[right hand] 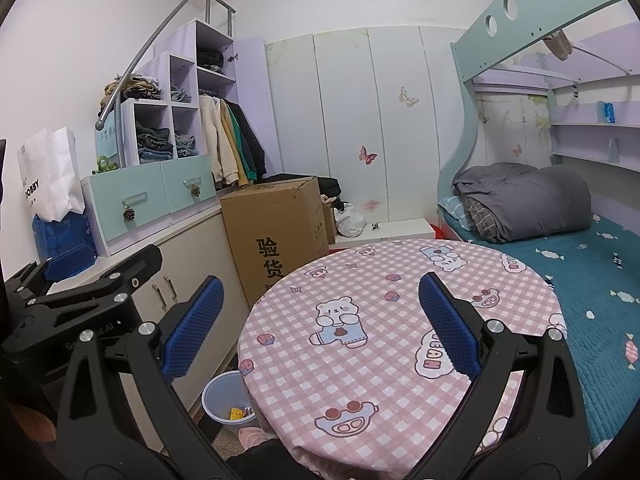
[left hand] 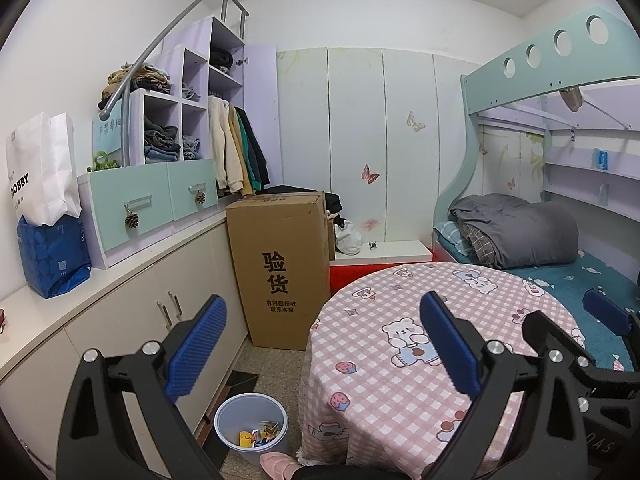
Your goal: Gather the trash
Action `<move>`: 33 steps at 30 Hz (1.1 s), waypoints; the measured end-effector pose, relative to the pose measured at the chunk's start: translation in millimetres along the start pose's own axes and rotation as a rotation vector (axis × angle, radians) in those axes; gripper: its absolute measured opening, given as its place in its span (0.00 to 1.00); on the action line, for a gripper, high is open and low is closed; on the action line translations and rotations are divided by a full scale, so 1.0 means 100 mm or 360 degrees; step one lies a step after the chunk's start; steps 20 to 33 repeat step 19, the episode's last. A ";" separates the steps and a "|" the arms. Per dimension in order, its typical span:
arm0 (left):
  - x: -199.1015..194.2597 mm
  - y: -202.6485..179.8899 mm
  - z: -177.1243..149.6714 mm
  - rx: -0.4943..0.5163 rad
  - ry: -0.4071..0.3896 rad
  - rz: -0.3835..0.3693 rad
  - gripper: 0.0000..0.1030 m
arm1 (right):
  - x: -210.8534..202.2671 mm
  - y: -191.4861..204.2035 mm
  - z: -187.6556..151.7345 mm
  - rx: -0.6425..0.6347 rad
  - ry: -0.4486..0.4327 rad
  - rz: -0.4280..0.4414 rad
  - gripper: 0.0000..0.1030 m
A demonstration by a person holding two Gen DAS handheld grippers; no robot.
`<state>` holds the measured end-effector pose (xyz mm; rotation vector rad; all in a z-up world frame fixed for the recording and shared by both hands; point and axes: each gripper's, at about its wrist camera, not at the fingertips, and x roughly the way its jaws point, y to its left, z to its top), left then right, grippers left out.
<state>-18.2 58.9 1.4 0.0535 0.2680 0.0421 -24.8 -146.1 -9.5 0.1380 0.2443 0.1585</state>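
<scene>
Wrappers (left hand: pixel 258 436) already binned in wastebasket (left hand: pixel 224 420); counter (left hand: pixel 400 300) bare; both hand-held grippers (left hand: pixel 320 344) (right hand: pixel 318 320) spread, holding nothing.

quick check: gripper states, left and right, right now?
Left gripper: open, holding nothing, over the round table.
Right gripper: open, holding nothing, over the same table.

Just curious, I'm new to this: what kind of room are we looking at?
Most likely a child's bedroom: a bunk bed with a rolled duvet, open shelves of clothes, and butterfly stickers on the wardrobe.
</scene>
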 end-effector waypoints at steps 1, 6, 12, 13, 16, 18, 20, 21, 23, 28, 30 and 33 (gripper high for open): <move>0.01 0.00 0.01 -0.0001 0.0001 0.0000 0.92 | 0.01 0.00 0.00 0.0000 0.0001 0.0002 0.93; 0.07 0.01 0.01 0.0000 0.0014 0.0008 0.92 | 0.09 -0.02 0.01 0.0004 0.0014 0.0013 0.93; 0.16 -0.02 -0.02 0.0002 0.0045 0.0012 0.92 | 0.21 -0.08 -0.02 0.0019 0.0050 0.0019 0.93; 0.19 -0.03 -0.02 0.0005 0.0052 0.0013 0.92 | 0.24 -0.10 -0.03 0.0023 0.0057 0.0019 0.93; 0.26 -0.06 -0.02 0.0008 0.0078 0.0018 0.92 | 0.32 -0.15 -0.06 0.0037 0.0082 0.0015 0.93; 0.33 -0.08 -0.05 0.0012 0.0106 0.0025 0.92 | 0.38 -0.18 -0.07 0.0045 0.0099 0.0012 0.93; 0.36 -0.09 -0.05 0.0015 0.0115 0.0026 0.92 | 0.42 -0.21 -0.08 0.0052 0.0110 0.0009 0.93; 0.36 -0.09 -0.05 0.0015 0.0115 0.0026 0.92 | 0.42 -0.21 -0.08 0.0052 0.0110 0.0009 0.93; 0.36 -0.09 -0.05 0.0015 0.0115 0.0026 0.92 | 0.42 -0.21 -0.08 0.0052 0.0110 0.0009 0.93; 0.36 -0.09 -0.05 0.0015 0.0115 0.0026 0.92 | 0.42 -0.21 -0.08 0.0052 0.0110 0.0009 0.93; 0.36 -0.09 -0.05 0.0015 0.0115 0.0026 0.92 | 0.42 -0.21 -0.08 0.0052 0.0110 0.0009 0.93; 0.36 -0.09 -0.05 0.0015 0.0115 0.0026 0.92 | 0.42 -0.21 -0.08 0.0052 0.0110 0.0009 0.93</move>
